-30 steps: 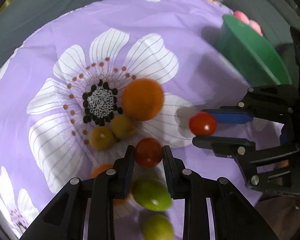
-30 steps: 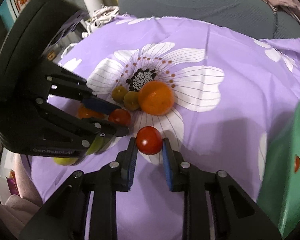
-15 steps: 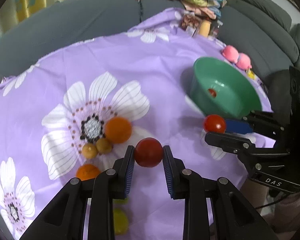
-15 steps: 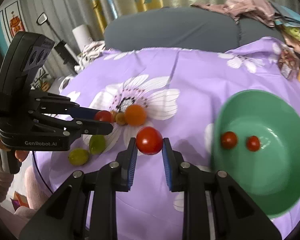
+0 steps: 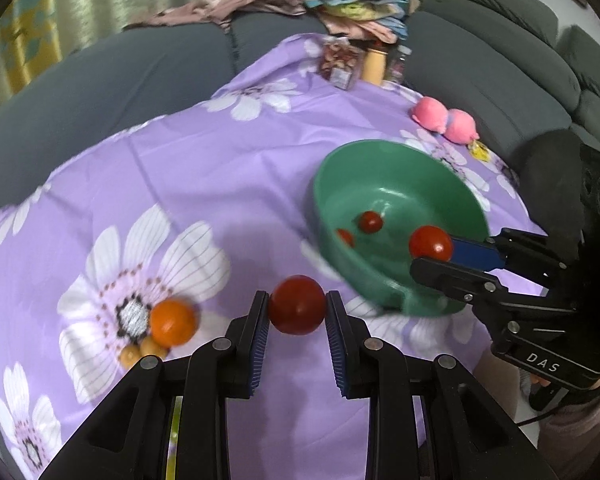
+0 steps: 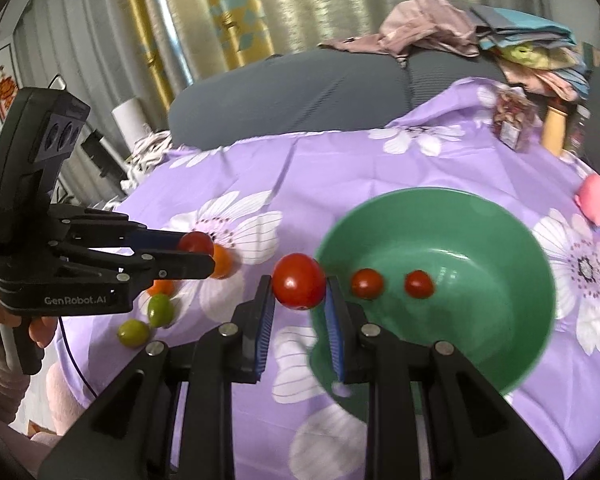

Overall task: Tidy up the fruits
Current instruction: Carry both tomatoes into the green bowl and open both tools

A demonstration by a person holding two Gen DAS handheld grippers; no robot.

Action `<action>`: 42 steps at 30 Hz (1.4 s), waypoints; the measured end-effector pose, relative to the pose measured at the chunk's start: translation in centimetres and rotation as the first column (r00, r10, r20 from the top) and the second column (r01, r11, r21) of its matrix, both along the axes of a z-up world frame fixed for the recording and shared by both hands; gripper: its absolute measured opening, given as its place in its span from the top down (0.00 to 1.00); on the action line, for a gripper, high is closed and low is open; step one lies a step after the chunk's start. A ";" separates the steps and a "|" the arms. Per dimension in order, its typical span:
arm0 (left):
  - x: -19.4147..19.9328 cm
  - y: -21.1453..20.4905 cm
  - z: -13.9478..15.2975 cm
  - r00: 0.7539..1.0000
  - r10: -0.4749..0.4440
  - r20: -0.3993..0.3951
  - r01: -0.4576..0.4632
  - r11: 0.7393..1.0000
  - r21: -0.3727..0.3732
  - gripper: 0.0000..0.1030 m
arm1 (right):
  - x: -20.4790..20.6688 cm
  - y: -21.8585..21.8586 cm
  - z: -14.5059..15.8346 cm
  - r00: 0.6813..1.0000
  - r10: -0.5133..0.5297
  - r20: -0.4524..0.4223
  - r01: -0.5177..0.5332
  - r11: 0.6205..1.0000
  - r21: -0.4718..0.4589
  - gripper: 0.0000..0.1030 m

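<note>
My left gripper (image 5: 297, 308) is shut on a red tomato (image 5: 298, 310), held in the air above the purple flowered cloth (image 5: 220, 184), left of the green bowl (image 5: 420, 184). My right gripper (image 6: 299, 289) is shut on another red tomato (image 6: 299, 280), level with the bowl's (image 6: 480, 280) near left rim; the left wrist view shows this tomato (image 5: 430, 243) over the bowl's near side. Two small tomatoes (image 6: 366, 283) (image 6: 419, 284) lie in the bowl. On the cloth sit an orange (image 5: 172, 322), a second orange (image 6: 160, 287) and two green fruits (image 6: 160, 310) (image 6: 133, 333).
A pink plush toy (image 5: 446, 120) lies behind the bowl. Jars and a bottle (image 5: 342, 64) stand at the cloth's far edge. A grey sofa (image 5: 500, 60) with a clothes pile wraps around the back. A person's hand (image 6: 40, 326) grips the left tool's handle.
Both grippers rose from the fruit pile with their tomatoes and travelled right toward the green bowl. The right one's tomato now hangs at the bowl's rim.
</note>
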State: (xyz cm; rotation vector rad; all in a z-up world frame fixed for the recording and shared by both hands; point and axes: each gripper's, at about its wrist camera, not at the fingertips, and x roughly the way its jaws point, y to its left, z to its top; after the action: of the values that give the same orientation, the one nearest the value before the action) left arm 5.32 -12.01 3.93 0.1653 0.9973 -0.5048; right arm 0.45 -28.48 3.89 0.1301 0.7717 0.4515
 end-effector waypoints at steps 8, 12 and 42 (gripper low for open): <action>0.7 -5.1 0.2 0.995 -0.093 0.036 0.093 0.995 0.025 0.72 | -0.1 -3.6 -0.6 0.996 -0.092 -0.003 0.092 0.996 0.001 0.75; 0.9 -7.1 -0.4 0.991 -0.130 0.032 0.129 0.991 0.034 0.72 | -0.1 -4.8 -1.0 0.993 -0.117 -0.007 0.117 0.993 -0.013 0.75; -1.5 -6.2 0.7 0.968 -0.033 0.250 -0.013 0.984 0.179 0.29 | -1.5 -5.4 0.1 0.988 -0.154 0.013 0.155 0.988 -0.007 0.47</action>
State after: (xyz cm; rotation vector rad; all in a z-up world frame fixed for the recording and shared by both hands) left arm 3.85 -18.26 4.67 0.3871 0.7911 -0.3911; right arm -1.03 -33.86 3.98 0.1782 0.7449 0.3018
